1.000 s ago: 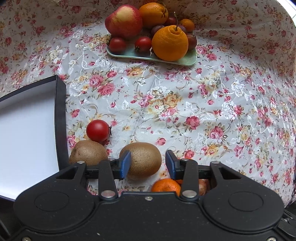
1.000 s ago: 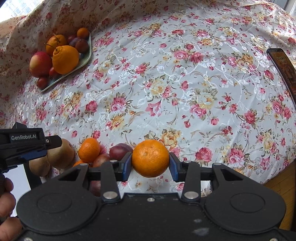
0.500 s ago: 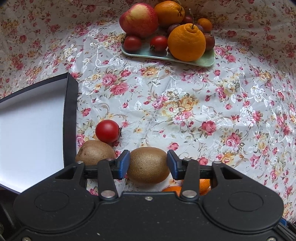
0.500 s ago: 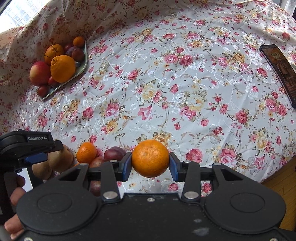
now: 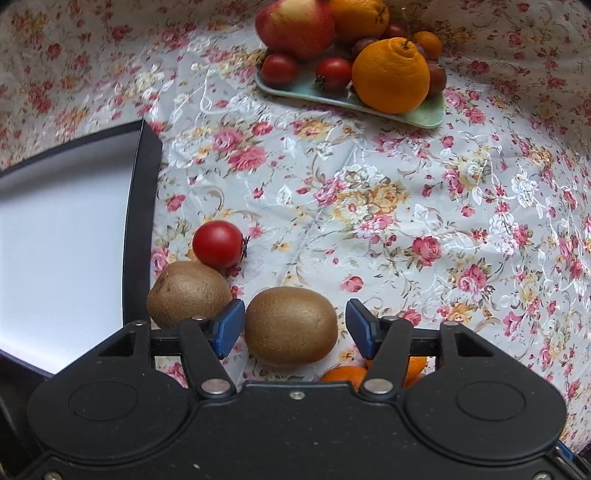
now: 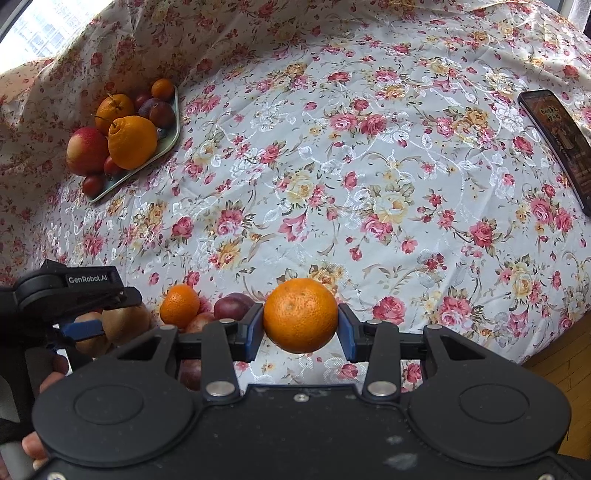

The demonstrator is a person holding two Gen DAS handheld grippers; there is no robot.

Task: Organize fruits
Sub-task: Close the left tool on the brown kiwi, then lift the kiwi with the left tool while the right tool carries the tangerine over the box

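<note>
A brown kiwi lies on the flowered cloth between the blue pads of my left gripper, which is open; the left pad sits at its side and a small gap shows at the right pad. Just left of it are a second kiwi and a red tomato. My right gripper is shut on an orange mandarin, held above the cloth. The green plate at the back carries a big orange, an apple, tomatoes and plums.
A white board with a black frame lies left of the kiwis. Loose on the cloth are a mandarin and plums. A phone lies far right, and the table edge drops to a wooden floor. A hand holds the left tool.
The left jaws have spread wider around the kiwi, and that gripper has shifted toward the plate. The right gripper has risen a little, still holding the mandarin.
</note>
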